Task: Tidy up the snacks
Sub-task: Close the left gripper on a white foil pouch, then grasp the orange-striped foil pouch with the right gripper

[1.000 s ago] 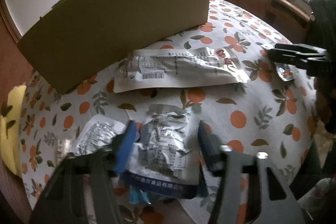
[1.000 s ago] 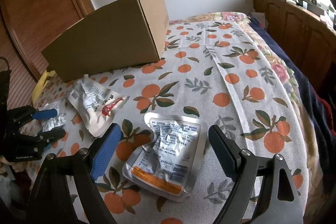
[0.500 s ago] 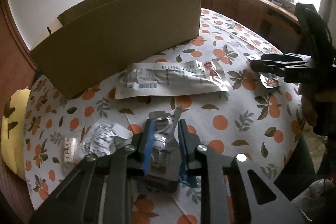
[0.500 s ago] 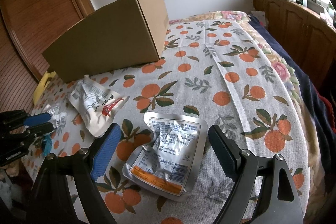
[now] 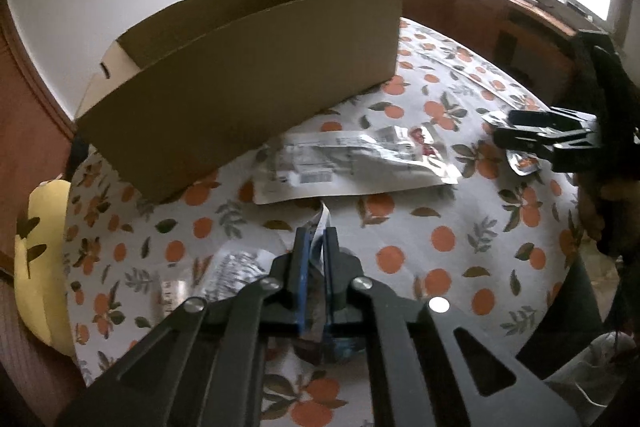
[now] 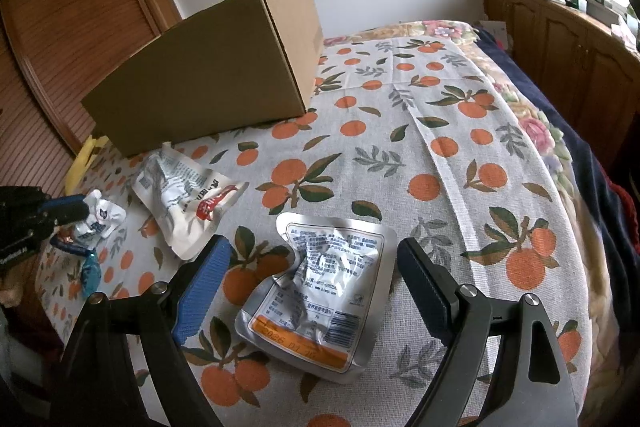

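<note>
Two fisheye views, each mounted on a hand-held gripper and looking forward and steeply down along its own jaws at a bed with an orange-print cover [image 6: 460, 115].

The left wrist view sits close above the cover, facing a cardboard box [image 5: 248, 83] with a window beyond.

The right wrist view faces the same cardboard box [image 6: 216, 75] from its end.

Both views share the box and a white snack packet [image 5: 352, 163] [image 6: 188, 199], and each catches the other gripper at its edge.
</note>
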Tool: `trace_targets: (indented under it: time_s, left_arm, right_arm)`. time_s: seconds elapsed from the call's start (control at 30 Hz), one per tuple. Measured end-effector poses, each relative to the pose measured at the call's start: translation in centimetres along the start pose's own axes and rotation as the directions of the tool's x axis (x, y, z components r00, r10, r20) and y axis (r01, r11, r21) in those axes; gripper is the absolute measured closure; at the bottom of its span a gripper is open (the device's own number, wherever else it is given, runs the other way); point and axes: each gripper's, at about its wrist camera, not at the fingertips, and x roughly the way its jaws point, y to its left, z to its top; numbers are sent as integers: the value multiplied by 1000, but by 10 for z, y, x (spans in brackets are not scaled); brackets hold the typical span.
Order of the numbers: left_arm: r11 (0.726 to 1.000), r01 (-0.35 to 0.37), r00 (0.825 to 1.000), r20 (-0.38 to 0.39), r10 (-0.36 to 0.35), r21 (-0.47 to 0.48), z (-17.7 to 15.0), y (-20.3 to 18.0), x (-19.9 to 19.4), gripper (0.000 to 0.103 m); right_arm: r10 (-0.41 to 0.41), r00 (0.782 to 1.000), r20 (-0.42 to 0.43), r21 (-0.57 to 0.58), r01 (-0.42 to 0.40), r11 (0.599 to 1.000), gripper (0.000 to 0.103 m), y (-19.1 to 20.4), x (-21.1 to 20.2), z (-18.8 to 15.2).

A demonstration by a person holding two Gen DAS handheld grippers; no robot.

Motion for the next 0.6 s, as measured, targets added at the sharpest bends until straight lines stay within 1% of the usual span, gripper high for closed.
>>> trace_targets:
  time_s: [0.03, 0.07, 0.1, 0.13, 0.17, 0.27, 0.33, 0.37, 0.43, 0.53, 0.6]
  left_arm:
    - [1000, -17, 1000, -1, 17, -10, 0, 4, 0, 99]
    - [1000, -17, 1000, -4, 17, -10, 0, 6, 1, 98]
    - [1000, -4, 1000, -7, 4, -11, 0, 9, 1, 98]
    - [1000, 7, 1000, -11, -7, -18, 1, 11, 1, 95]
    - [1000, 7, 1000, -14, -7, -26, 1, 13, 2, 94]
    - [1000, 8, 1000, -18, -8, -10, 1, 13, 2, 93]
    - [1000, 3, 999, -47, -3, -2, -1, 13, 8, 93]
    - [1000, -2, 999, -34, 2, 7, -2, 12, 7, 93]
    - [1000, 19, 999, -36, -19, 8, -3, 12, 6, 94]
    - [1000, -6, 1000, -28, 7, 11, -3, 12, 6, 93]
    - [1000, -3, 1000, -29, 3, 9, -4, 12, 6, 92]
  right_arm:
    - [-1, 1000, 0, 0, 1, 1000, 16, 0, 0, 0]
    - [-2, 1000, 0, 0, 2, 1000, 16, 0, 0, 0]
    - [-2, 1000, -2, -1, 2, 1000, 16, 0, 0, 0]
    - [-3, 1000, -2, -2, 3, 1000, 16, 1, 0, 0]
    - [-3, 1000, -1, -2, 3, 1000, 16, 1, 0, 0]
    - [-1, 1000, 0, 1, 1, 1000, 16, 1, 0, 0]
    - [-2, 1000, -1, -2, 2, 1000, 16, 1, 0, 0]
    - [-2, 1000, -2, -2, 2, 1000, 16, 0, 1, 0]
    - [1, 1000, -2, 0, -1, 1000, 16, 0, 0, 0]
    - [-1, 1000, -2, -1, 1, 1000, 16, 1, 1, 0]
    - [-2, 1000, -2, -1, 2, 1000, 16, 1, 0, 0]
